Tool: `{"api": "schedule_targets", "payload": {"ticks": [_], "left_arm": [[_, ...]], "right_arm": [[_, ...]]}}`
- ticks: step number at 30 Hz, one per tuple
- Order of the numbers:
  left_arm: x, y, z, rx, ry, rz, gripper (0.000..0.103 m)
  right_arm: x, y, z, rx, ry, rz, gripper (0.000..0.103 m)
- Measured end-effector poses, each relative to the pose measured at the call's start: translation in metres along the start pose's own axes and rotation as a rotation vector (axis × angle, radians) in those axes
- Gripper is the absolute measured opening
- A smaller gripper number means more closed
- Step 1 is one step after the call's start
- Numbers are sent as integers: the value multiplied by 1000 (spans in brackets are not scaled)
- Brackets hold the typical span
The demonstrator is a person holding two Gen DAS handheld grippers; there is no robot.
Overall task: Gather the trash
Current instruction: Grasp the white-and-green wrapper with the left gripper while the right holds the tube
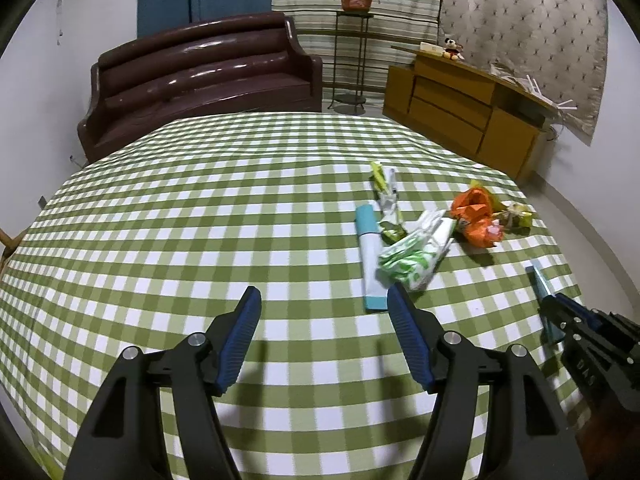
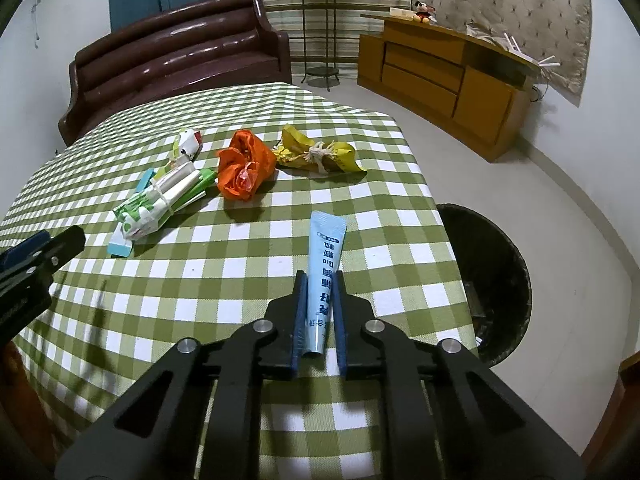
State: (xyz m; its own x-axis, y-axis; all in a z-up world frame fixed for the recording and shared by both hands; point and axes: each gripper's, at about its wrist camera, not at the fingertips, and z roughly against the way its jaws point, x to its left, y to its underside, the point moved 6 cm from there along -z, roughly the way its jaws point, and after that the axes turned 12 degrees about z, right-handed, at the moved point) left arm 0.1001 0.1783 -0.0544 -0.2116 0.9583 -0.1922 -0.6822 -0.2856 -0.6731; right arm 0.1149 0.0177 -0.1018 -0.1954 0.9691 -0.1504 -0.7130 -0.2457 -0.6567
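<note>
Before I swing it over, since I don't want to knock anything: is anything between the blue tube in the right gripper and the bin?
Nothing visible does. The right gripper is shut on the blue tube; the dark bin stands on the floor just past the table's right edge, other trash lying further left.

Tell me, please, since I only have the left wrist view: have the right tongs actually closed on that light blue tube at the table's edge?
Observer: Yes. In the right wrist view the right tongs are shut on the light blue tube, both pads pressing its sides.
Operator: Thank you. Is there a bin nearby? I see none.
Observer: A dark round bin stands on the floor just off the table's right edge, beside the tube.
Operator: Good. What is that yellowish piece behind the orange wrapper?
Observer: A crumpled yellow wrapper tied round its middle with string, lying to the right of the orange wrapper on the checked tablecloth.
</note>
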Motion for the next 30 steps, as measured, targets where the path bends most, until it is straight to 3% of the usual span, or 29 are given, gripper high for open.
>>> {"api": "schedule_targets", "payload": {"ticks": [5,8,24,30], "left_arm": [[-18,-3,-3,2,33,-25,65],[-30,-4,-6,3,56,-55,71],[-70,-13,-49,67,92,-170,71],[-78,-8,-59,101,98,-196,58]], "right_arm": [[-8,-5,7,-33,0,-5,12],[-16,-7,11,-48,2,-13,12],[-43,-13,7,-68,-15,-57,12],[-45,-13,5,-68,-18,-63,12]]}}
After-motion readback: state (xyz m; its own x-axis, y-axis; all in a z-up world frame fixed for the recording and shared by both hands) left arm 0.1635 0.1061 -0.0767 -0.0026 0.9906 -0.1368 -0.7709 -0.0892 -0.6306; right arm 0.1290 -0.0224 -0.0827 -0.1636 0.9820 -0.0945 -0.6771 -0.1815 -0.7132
